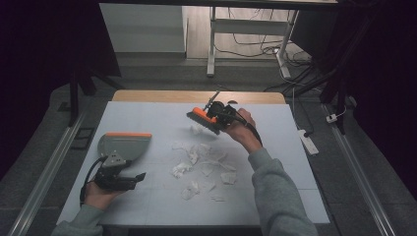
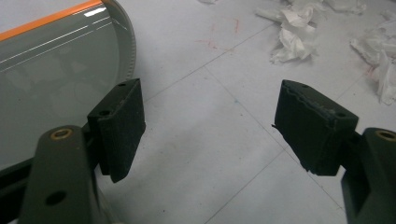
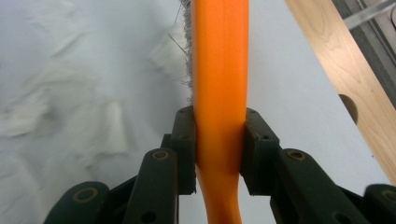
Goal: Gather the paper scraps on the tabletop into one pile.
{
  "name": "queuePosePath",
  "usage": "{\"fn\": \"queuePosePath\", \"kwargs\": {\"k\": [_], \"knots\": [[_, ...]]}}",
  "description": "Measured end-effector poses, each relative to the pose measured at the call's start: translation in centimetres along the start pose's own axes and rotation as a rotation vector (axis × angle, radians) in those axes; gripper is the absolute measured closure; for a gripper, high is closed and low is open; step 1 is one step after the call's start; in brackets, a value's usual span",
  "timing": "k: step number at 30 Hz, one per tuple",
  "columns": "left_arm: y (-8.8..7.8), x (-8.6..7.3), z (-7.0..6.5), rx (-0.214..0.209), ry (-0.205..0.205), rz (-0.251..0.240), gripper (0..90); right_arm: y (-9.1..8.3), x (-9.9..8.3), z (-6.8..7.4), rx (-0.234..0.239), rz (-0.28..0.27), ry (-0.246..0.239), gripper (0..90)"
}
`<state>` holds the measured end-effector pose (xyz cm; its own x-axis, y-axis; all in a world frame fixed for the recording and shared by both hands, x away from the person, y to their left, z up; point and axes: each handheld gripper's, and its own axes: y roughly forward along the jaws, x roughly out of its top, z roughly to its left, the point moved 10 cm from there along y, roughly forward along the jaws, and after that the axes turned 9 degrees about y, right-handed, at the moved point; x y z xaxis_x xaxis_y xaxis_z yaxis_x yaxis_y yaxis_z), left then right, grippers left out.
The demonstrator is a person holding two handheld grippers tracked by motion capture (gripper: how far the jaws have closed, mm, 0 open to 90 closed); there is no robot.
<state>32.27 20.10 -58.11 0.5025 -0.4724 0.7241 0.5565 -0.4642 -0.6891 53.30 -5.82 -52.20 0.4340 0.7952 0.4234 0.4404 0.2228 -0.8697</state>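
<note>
the left gripper sits nearest, low at the near left of the table, held in the person's left hand, its jaws standing wide apart with nothing between them but bare white tabletop. just beside its left jaw, touching or nearly so, lies the grey dustpan with its orange edge strip, flat on the table; in the left gripper view the pan curves away past that jaw, and whether the pad actually presses its rim i cannot tell. ahead and to the right of those open jaws the torn bits of white tissue lie scattered over the middle of the table, some showing crumpled in the left gripper view. farther off, beyond the scraps, the right gripper is raised off the table in the person's right hand, grey sleeve trailing back. its jaws are clamped on the orange handle of a small brush; in the right gripper view the handle runs straight out between the two pads, which press it from both sides, with grey bristles showing along its left edge. the brush head hangs just above the farthest tissue scrap, below and ahead of that gripper.
</note>
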Motion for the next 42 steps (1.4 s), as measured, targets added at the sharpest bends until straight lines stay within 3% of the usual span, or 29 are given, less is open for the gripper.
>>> {"fn": "queuePosePath", "kwargs": {"k": [6, 12, 16, 24, 30, 34, 39, 42], "knots": [[0.1, 0.0, -0.1, -0.002, 0.000, 0.001, 25.4, 2.1, 0.4, -1.2, -0.035, 0.030, 0.008, 70.1], [0.1, 0.0, -0.1, -0.003, -0.002, 0.001, 25.4, 3.4, 1.0, -1.5, -0.086, 0.086, -0.053, 70.1], [0.1, -0.1, 0.0, -0.003, -0.002, 0.000, 25.4, 3.8, 1.4, -0.7, -0.052, 0.102, -0.054, 70.2], [0.1, -0.1, -0.1, -0.002, 0.005, 0.004, 25.4, 3.0, 0.3, 1.2, 0.010, 0.152, -0.182, 70.5], [0.1, -0.1, -0.1, -0.003, 0.004, 0.006, 25.5, 1.5, -1.3, 3.1, 0.073, 0.146, -0.222, 70.4], [0.2, 0.0, -0.2, -0.001, 0.006, 0.008, 25.4, 0.1, -2.2, 3.9, 0.139, 0.118, -0.194, 70.3], [0.2, 0.0, -0.2, 0.001, 0.005, 0.008, 25.6, -1.6, -1.4, 2.6, 0.137, 0.016, -0.121, 70.3], [0.2, 0.0, -0.1, 0.000, 0.003, 0.009, 25.6, -1.7, -0.9, 1.5, 0.097, -0.005, -0.090, 70.3]]}}
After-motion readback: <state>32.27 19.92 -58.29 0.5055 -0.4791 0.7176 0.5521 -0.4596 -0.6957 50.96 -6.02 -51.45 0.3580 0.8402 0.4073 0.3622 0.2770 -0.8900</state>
